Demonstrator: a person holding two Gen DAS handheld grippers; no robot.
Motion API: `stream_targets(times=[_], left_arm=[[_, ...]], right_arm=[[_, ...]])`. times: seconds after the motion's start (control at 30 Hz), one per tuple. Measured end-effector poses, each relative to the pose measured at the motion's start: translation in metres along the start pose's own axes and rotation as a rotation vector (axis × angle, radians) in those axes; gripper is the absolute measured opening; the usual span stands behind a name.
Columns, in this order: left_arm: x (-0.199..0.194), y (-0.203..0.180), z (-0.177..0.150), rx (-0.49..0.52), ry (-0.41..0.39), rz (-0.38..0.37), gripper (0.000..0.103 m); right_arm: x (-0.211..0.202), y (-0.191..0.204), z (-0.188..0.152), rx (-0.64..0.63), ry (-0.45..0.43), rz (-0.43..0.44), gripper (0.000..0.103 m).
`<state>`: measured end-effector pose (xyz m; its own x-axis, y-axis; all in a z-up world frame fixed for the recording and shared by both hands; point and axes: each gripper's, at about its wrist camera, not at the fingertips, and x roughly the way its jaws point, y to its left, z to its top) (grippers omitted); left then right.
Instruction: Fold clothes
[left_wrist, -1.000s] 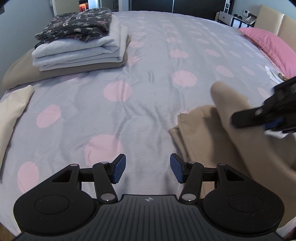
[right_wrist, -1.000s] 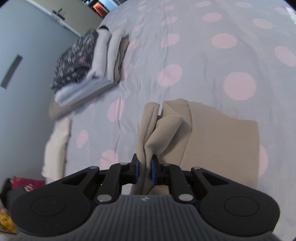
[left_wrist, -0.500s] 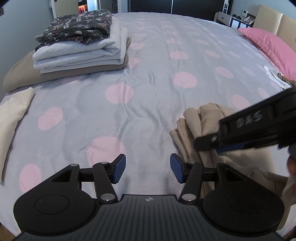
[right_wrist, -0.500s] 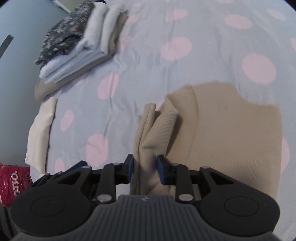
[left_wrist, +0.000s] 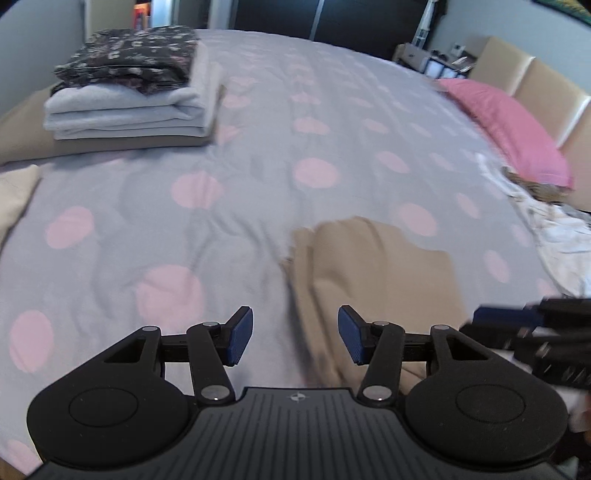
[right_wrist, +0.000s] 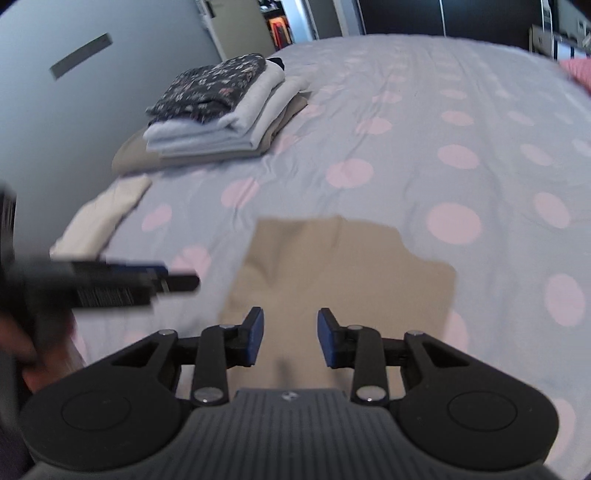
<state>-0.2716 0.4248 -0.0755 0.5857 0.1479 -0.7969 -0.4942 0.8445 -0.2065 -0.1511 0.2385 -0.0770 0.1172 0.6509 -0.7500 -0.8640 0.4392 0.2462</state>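
Left gripper (left_wrist: 295, 338): tilted down, jaws spread, empty.
Right gripper (right_wrist: 290, 338): tilted down, jaws opening, empty.
Beige garment (right_wrist: 343, 273): flat, just beyond both.

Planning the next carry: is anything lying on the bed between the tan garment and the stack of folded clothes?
Nothing visible. Between the tan garment and the stack of folded clothes there is only bare bedspread; a cream cloth lies off to the left side.

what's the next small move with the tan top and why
Probably lower both grippers to the near edge of the tan top and grip it for another fold: it lies flat on the bed, while the right gripper, opening, and left gripper hold nothing.
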Motion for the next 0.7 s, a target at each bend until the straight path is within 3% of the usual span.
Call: stream_targets(times=[0.2,0.47,0.57,0.7], left_arm=[[-0.021,-0.015,-0.017,0.045,-0.052,-0.054,0.048],[-0.039,-0.029,-0.037,0.014,-0.11,-0.17,0.051],[-0.042,-0.038,-0.043,0.026,-0.116,-0.216,0.051],[-0.044,-0.051,-0.051,0.068,-0.106,-0.269,0.049]], right_arm=[[-0.022,-0.012,-0.056,-0.056,-0.015,-0.09,0.036],[-0.025,-0.014,-0.123,-0.143,0.04,-0.162,0.048],[-0.016,-0.012,-0.136,-0.162,0.059,-0.171,0.049],[-0.013,-0.002,-0.139,-0.23,0.017,-0.212,0.043]])
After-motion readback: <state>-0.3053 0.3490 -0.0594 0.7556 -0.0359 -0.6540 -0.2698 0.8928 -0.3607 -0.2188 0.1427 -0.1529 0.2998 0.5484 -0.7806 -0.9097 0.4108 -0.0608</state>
